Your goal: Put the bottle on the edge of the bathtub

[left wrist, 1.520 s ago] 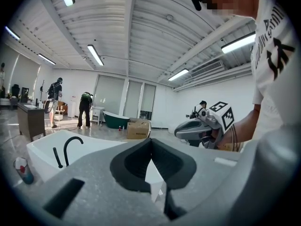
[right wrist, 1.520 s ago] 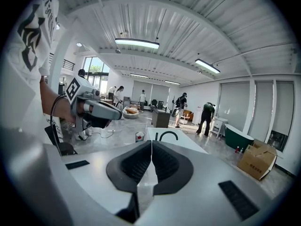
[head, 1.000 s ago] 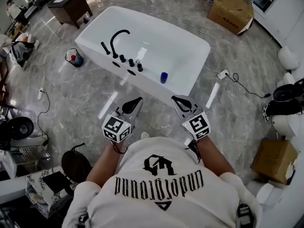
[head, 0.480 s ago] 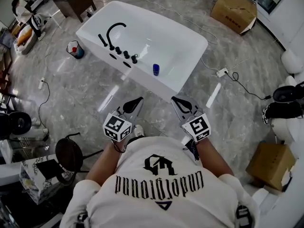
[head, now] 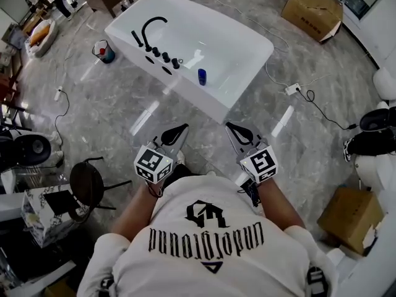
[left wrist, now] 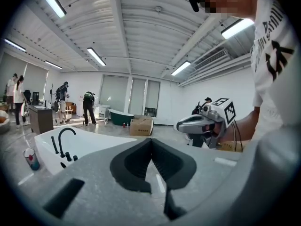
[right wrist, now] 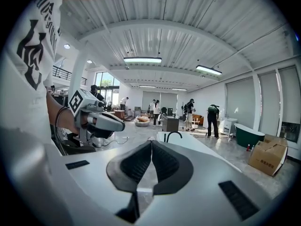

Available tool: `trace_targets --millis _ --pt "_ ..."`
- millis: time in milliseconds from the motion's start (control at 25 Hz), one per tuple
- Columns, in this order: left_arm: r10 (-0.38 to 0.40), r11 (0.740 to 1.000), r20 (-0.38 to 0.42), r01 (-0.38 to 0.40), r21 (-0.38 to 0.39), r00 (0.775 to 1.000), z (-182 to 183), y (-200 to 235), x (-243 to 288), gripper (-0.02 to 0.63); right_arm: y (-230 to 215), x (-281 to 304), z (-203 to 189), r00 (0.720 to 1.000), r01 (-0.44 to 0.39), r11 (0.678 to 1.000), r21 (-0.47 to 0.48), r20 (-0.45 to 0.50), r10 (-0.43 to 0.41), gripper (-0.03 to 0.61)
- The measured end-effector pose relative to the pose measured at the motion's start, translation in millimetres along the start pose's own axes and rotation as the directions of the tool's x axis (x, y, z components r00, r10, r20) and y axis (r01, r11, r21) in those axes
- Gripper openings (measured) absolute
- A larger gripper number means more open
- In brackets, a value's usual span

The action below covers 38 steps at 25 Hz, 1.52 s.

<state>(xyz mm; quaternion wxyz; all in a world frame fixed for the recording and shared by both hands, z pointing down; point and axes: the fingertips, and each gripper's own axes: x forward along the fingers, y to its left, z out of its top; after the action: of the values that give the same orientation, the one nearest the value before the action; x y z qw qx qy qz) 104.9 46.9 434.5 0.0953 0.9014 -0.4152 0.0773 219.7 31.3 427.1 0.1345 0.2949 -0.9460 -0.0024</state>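
We are holding the left tool (head: 176,131) and right tool (head: 235,130) clenched on nothing, while the blue bottle (head: 202,76) is already standing well ahead on the bathtub (head: 213,39) edge, so placing looks done.

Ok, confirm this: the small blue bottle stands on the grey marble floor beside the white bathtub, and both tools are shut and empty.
Not quite. The small blue bottle stands on the rim of the white bathtub, not on the grey marble floor; the head view shows it. The left tool and right tool are indeed shut and empty.
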Motion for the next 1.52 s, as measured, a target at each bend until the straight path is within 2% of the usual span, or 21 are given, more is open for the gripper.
trace_targets --millis 280,560,1080,1520 --pt "0.021 0.999 0.009 -0.021 0.027 1.0 5.4 -7.3 -27.7 0.014 20.7 -6.2 2.8 1.0 -0.015 1.0 0.0 0.01 0.015 0.018" --pt "-0.016 0.998 0.038 0.014 0.057 0.999 15.2 -6.0 -63.5 0.014 54.9 -3.2 15.9 1.0 0.007 1.0 0.007 0.023 -0.008 0.018" --pt "-0.08 0.994 0.064 0.075 0.085 0.995 15.0 -0.5 -169.8 0.014 157.4 12.0 52.2 0.998 0.049 0.999 0.017 0.05 -0.049 0.018" --pt "-0.115 0.989 0.094 0.105 0.108 0.989 8.6 2.3 -235.8 0.014 218.9 18.0 61.8 0.996 0.072 0.997 0.013 0.06 -0.073 0.018"
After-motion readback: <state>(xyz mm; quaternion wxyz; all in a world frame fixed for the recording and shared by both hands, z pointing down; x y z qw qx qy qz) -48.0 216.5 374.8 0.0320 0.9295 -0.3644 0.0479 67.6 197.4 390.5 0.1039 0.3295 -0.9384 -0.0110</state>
